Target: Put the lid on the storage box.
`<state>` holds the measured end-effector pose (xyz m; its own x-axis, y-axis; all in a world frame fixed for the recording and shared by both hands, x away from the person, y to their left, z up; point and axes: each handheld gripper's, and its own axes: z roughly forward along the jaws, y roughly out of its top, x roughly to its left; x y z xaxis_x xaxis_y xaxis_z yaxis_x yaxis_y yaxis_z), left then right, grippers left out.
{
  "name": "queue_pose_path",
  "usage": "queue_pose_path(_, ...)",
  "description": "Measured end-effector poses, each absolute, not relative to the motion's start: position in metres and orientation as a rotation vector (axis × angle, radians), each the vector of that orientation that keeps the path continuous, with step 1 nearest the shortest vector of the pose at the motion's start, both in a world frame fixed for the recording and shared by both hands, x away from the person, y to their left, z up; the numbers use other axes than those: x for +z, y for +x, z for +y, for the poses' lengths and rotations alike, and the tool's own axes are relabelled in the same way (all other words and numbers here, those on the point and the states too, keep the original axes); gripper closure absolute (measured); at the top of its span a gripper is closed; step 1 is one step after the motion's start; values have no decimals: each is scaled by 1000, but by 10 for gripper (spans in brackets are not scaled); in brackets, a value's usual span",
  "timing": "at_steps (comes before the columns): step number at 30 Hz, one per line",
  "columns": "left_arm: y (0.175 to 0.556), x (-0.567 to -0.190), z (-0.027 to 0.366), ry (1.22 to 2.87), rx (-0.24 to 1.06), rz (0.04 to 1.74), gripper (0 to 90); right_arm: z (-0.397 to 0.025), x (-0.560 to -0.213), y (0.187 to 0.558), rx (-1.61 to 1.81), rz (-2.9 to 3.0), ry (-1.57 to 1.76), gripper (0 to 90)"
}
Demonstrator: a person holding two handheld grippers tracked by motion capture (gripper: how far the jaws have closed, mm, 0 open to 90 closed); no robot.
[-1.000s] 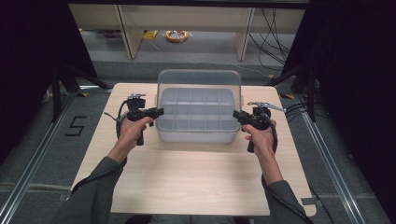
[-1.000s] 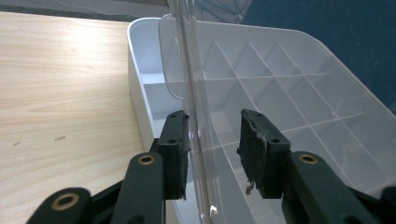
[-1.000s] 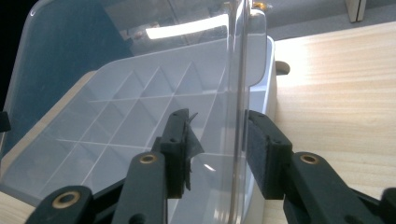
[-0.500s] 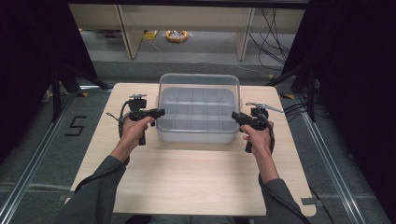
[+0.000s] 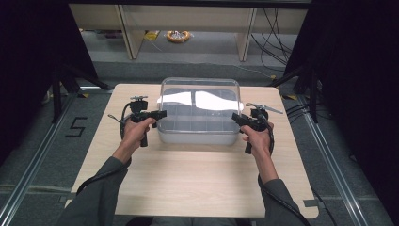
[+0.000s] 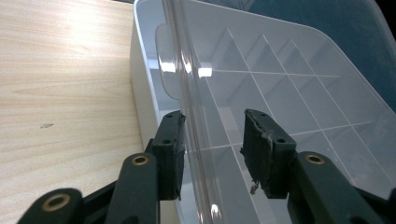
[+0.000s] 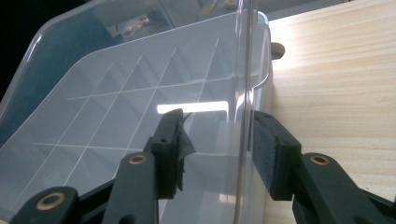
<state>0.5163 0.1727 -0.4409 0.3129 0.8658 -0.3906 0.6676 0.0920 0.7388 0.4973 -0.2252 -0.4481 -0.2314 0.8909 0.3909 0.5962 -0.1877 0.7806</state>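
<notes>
Nearest the person, two grey-sleeved forearms come up over the pale wooden desk [image 5: 188,183], each hand wrapped round the handle of a black two-finger gripper. The left gripper [image 5: 162,114] sits at about nine o'clock of the clear, rectangular plastic organiser box [image 5: 198,123], and the right gripper [image 5: 234,117] at about three o'clock, so the box lies between them near the middle of the desk, a little toward its far edge. In the left gripper view the left gripper [image 6: 212,144] has its fingers apart, one on either side of the upright edge of the clear plastic lid [image 6: 280,70]: the left finger [image 6: 169,154] stands outside, close by the white side wall of the box, and the other over the divided tray inside; the fingers are not closed on the edge. In the right gripper view the right gripper [image 7: 217,149] stands the same way, fingers spread, the clear lid rim running up between them, one finger [image 7: 273,156] on the desk side and one over the compartments. The square compartments look empty through the plastic. The lid [image 5: 200,94] stands tilted up over the box, catching a bright reflection. Beyond the desk, at twelve o'clock, lies grey floor with pale wooden shelf legs [image 5: 128,33], a coil of yellowish cable [image 5: 178,36] and dark cables [image 5: 270,28] trailing down toward one o'clock.
</notes>
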Motion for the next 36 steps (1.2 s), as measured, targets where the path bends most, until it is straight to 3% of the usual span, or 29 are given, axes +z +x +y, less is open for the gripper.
queue_pose_path(2, 517, -442, 171, 1612, 257, 1426, 576, -219, -446, 494, 1409, 1746, 1841, 563)
queue_pose_path(6, 518, -445, 173, 1609, 254, 1438, 563, -222, -452, 497, 1408, 1757, 1770, 560)
queue_pose_path(7, 517, -445, 173, 1626, 284, 1436, 631, -225, -454, 499, 1385, 1780, 1709, 558)
queue_pose_path(9, 516, -444, 172, 1715, 389, 1392, 637, -224, -453, 499, 1395, 1780, 1710, 556)
queue_pose_path(11, 514, -445, 170, 1690, 367, 1411, 603, -214, -446, 493, 1442, 1747, 1883, 543)
queue_pose_path(13, 514, -444, 171, 1711, 369, 1410, 614, -219, -451, 500, 1383, 1787, 1707, 537)
queue_pose_path(26, 514, -444, 168, 1738, 400, 1403, 618, -217, -449, 501, 1396, 1776, 1761, 519)
queue_pose_path(28, 514, -443, 168, 1737, 396, 1404, 612, -217, -443, 500, 1253, 1790, 1649, 521)
queue_pose_path(36, 511, -447, 171, 1702, 363, 1424, 571, -230, -440, 498, 1315, 1793, 1652, 524)
